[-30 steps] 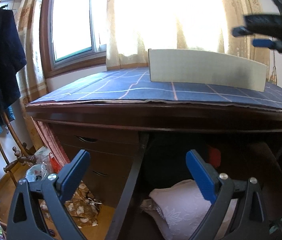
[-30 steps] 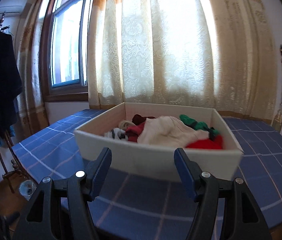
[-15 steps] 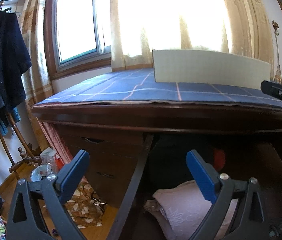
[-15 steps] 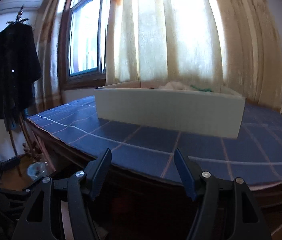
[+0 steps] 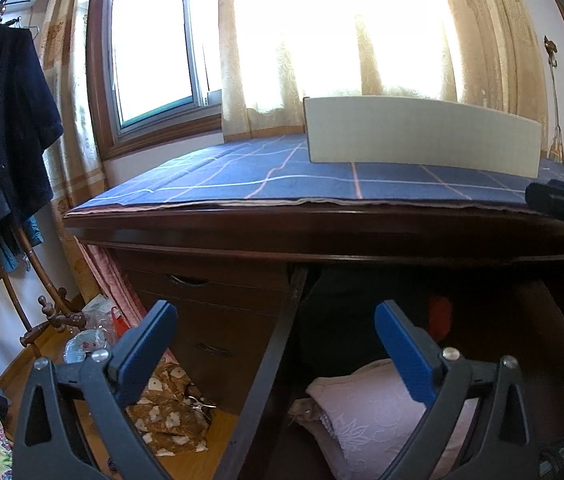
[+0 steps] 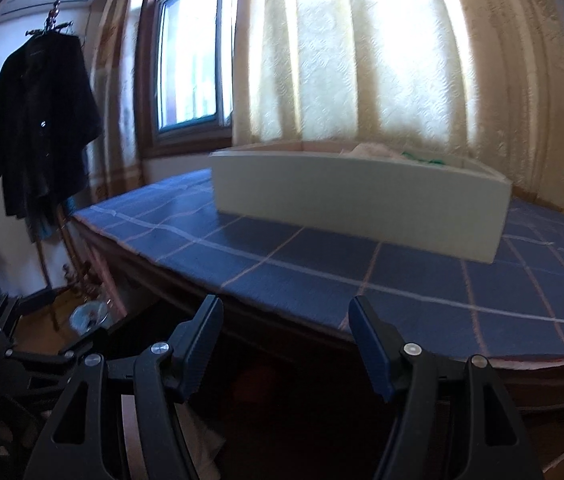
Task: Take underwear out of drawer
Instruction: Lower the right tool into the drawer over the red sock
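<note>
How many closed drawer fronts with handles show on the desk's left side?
2. The upper drawer front sits just under the desk top; the lower drawer front is directly below it. More below may be hidden.

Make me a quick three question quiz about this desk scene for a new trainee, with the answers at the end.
1. True or false: the white box sits on the blue checked cloth.
2. What hangs on the rack at the far left? A) a dark coat B) a towel C) a bag
3. What pale item lies in the open drawer below the left gripper?

Key: 1 true. 2 A, the dark coat. 3 a pale pink lacy garment. Both the left gripper and the right gripper are open and empty.
</note>
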### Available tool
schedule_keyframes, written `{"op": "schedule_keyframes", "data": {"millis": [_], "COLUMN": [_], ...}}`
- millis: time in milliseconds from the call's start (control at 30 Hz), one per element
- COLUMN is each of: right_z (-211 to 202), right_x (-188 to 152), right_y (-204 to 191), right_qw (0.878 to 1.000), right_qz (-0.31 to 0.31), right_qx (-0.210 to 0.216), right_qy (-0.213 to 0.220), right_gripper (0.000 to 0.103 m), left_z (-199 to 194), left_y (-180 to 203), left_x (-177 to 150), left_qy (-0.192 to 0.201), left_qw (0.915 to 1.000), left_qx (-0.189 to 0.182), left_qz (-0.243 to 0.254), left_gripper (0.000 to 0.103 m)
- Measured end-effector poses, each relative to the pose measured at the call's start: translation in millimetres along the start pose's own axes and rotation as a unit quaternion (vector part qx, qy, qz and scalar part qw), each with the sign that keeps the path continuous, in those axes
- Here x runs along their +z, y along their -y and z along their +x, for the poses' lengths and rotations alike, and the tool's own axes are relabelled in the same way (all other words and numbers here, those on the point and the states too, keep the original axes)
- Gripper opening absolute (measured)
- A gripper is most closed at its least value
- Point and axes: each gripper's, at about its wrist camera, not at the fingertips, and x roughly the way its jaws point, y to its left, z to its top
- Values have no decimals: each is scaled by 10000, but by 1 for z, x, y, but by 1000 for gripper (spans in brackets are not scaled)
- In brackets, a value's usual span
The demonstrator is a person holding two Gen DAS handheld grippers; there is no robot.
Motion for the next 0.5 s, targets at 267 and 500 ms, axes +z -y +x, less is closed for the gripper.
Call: {"op": "schedule_keyframes", "data": {"millis": [267,500], "right_z": [7,33], "right_x": [-2,-11], "right_y": [-6,-13], "right_qw": [9992,9852], "right_qz": [-67,-250], "right_qx": [177,918], "right_qy": [-357,-1427], "right_gripper": [67,67], "left_z": [0,-4], "left_y": [2,-5], "left_x": [0,-2], "left_qy": [-59,58], "left_qw": [9999,9999], "left_qx": [13,-90], "left_qz": [84,-91], "left_gripper": [101,101]}}
